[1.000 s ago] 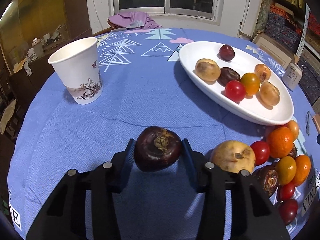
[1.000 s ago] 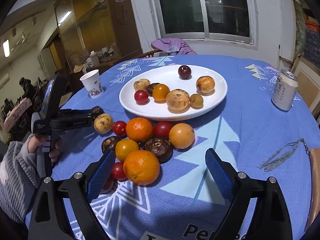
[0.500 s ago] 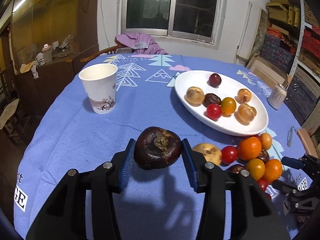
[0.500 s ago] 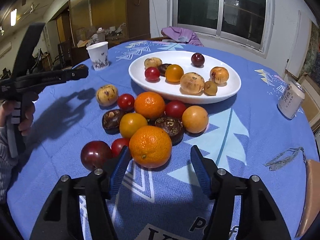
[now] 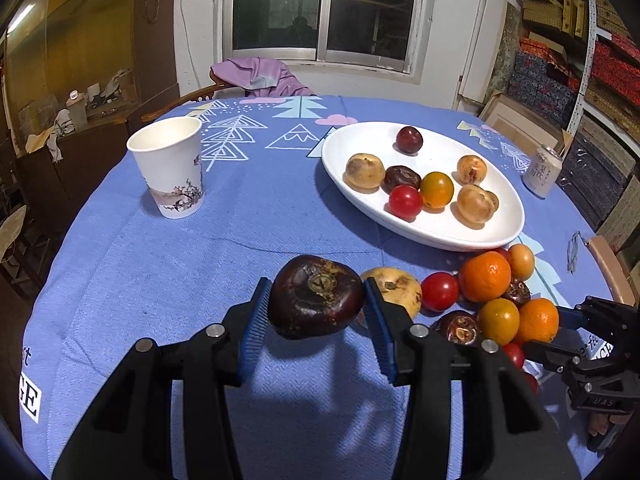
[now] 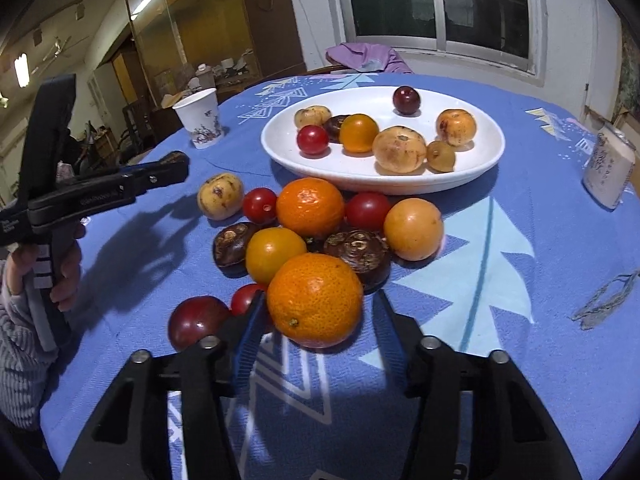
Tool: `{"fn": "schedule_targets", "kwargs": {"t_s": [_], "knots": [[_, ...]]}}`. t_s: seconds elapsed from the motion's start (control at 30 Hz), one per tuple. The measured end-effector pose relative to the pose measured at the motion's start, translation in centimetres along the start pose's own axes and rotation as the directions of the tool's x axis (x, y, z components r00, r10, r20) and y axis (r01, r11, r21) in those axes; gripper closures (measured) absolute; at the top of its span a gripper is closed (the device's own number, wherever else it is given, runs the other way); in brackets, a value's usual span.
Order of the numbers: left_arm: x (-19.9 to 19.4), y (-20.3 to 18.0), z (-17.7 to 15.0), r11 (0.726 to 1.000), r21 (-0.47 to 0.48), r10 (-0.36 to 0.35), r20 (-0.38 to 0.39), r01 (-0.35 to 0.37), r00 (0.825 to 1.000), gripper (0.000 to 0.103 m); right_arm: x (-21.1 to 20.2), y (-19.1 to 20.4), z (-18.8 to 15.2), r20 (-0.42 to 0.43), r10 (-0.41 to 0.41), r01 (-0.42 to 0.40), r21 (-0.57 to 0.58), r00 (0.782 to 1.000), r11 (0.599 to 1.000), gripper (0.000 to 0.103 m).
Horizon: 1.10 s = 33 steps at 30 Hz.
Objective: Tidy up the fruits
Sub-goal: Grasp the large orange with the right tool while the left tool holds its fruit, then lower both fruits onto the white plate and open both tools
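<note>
My left gripper (image 5: pixel 316 312) pinches a dark brown, chestnut-like fruit (image 5: pixel 315 297) between its blue pads, lifted clear of the blue tablecloth (image 5: pixel 160 272) and short of the white oval plate (image 5: pixel 432 232). My right gripper (image 6: pixel 316 320) is closing around the nearest orange (image 6: pixel 314 300), which still sits on the cloth at the front of the loose pile; the left pad appears to touch its side, while the right pad seems just shy of it. I judge the risks this way: the orange is round and leans against its neighbours, so an off-centre squeeze could squirt it forward and scatter the pile toward the table edge; the dark fruit is held only at its sides and might slip if I swing it quickly. Counting from the right view: eight fruits lie on the plate, ten remain loose on the cloth, plus the one I carry. One paper cup (image 5: pixel 168 168) and one drinks can (image 5: pixel 543 174) also stand on the table.
</note>
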<state>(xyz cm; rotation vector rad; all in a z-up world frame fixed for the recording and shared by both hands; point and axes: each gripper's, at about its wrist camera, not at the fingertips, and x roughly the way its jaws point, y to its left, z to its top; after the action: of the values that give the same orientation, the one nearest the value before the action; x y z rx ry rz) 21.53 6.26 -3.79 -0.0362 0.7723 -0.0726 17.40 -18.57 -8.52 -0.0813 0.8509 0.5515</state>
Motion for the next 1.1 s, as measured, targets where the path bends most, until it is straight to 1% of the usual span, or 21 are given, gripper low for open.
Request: {"fn": "schedule_targets", "kwargs": {"t_s": [0.2,0.27,0.33,0.47,0.53,0.67,0.77,0.87,1.0,1.1], "knots": [[0.3,-0.6,-0.2,1.000,0.020,-0.005,-0.005,0.005,1.000,0.057,-0.6,-0.6,0.4,0.004,0.029,-0.029,0.038,1.000,0.999,0.056],[0.1,-0.8,-0.1,1.000,0.025,-0.012,0.005,0.012,1.000,0.057,-2.3,-1.2,0.8,0.066,0.029,-0.032,0.058,0.997,0.998,0.056],[-0.2,-1.0,0.6,1.000,0.017,-0.021,0.014,0.020,1.000,0.057,-4.1,-1.9,1.5,0.132,0.010,-0.021,0.084,0.991,0.996,0.056],[-0.2,-1.8,3.1,1.000,0.012,-0.028,0.029,0.028,0.999,0.057,-5.6,-4.0,3.4,0.181,-0.023,-0.004,0.148,0.983,0.989,0.056],[0.2,-2.5,4.8,0.999,0.030,-0.029,0.034,0.028,0.999,0.057,-5.5,-5.1,5.4,0.187,-0.054,0.022,0.171,0.981,0.985,0.056],[2.1,-3.9,8.7,0.999,0.046,-0.018,0.027,0.017,0.999,0.057,-3.7,-6.9,9.6,0.162,-0.076,0.043,0.198,0.984,0.979,0.056],[4.4,-4.5,11.9,0.999,0.036,-0.019,0.011,0.019,1.000,0.057,-0.9,-7.4,12.3,0.118,-0.076,0.052,0.195,0.990,0.979,0.056],[7.3,-4.6,14.4,0.999,0.023,-0.027,-0.021,0.027,0.999,0.057,2.4,-7.2,14.2,0.067,-0.070,0.057,0.173,0.995,0.983,0.056],[11.7,-4.8,16.4,1.000,0.025,-0.008,-0.064,0.009,0.998,0.057,6.0,-6.9,15.8,0.011,-0.082,0.080,0.139,0.997,0.987,0.056],[14.8,-4.9,16.9,0.999,0.008,-0.034,-0.115,0.035,0.993,0.057,7.7,-6.9,16.5,-0.014,-0.104,0.105,0.115,0.995,0.988,0.056]]}}
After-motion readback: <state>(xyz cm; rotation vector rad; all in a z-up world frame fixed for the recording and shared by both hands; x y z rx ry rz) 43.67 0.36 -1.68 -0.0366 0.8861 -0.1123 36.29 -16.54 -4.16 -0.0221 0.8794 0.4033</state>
